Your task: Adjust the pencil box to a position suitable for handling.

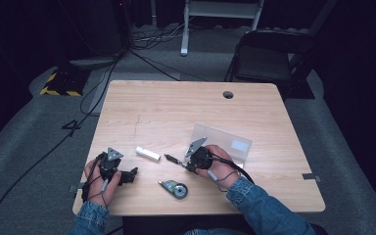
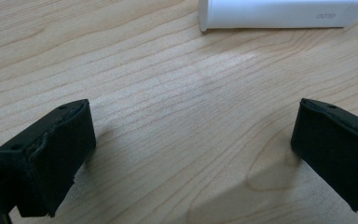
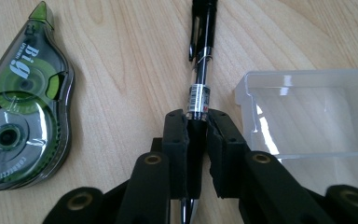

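Note:
My right gripper [image 3: 196, 116] is shut on a black and clear pen [image 3: 200, 70], its pads pressing the barrel near the middle. The pen lies low over the wooden table [image 1: 186, 107], pointing away from the jaws, and it sticks out to the left of the right gripper [image 1: 185, 164] as a thin dark pen [image 1: 172, 158]. My left gripper [image 1: 132, 173] rests at the near left of the table. Its jaws stand wide apart over bare wood [image 2: 191, 140] with nothing between them. A white tube [image 2: 279, 14] lies just beyond them.
A green and grey correction tape roller [image 3: 21, 102] lies left of the pen, near the table's front edge [image 1: 174, 188]. A clear plastic box [image 3: 307, 112] sits right of the jaws [image 1: 225, 142]. The white tube [image 1: 148, 153] lies between the hands. A chair [image 1: 269, 54] stands behind the table.

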